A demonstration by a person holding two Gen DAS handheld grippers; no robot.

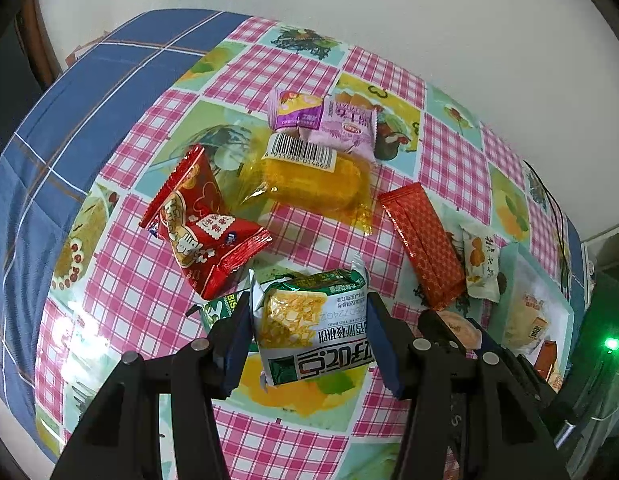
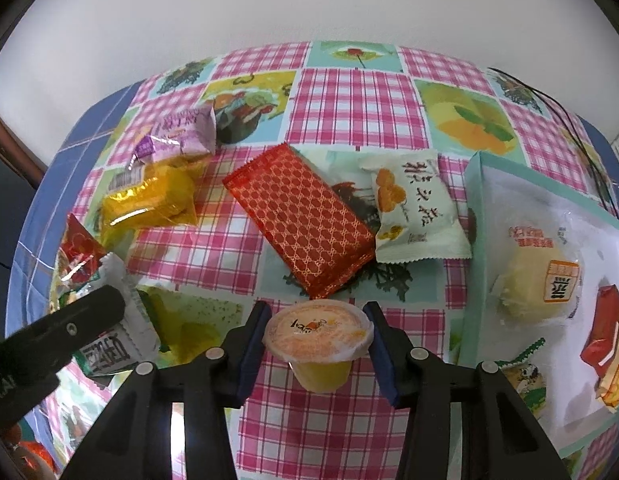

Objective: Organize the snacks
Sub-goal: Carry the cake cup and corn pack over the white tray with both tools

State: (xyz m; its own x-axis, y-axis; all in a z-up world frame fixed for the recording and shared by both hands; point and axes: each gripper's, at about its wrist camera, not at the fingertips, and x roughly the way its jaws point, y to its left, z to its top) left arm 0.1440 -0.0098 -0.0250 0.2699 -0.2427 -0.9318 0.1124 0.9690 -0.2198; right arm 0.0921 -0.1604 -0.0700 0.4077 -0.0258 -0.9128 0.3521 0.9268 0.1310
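Observation:
My left gripper is shut on a green-and-white biscuit packet, its blue pads pressing both sides, low over the checked tablecloth. In the right wrist view my right gripper is shut on a small orange jelly cup, pads against the lid's rim. The two grippers are side by side; a left finger shows at that view's left edge. On the cloth lie a red packet, a yellow cake in clear wrap, purple packets, a red-gold bar and a pale packet.
A shallow teal-rimmed box at the right holds several wrapped snacks. A blue checked cover lies under the tablecloth at the left. A white wall stands behind the table. A black cable runs along the far right corner.

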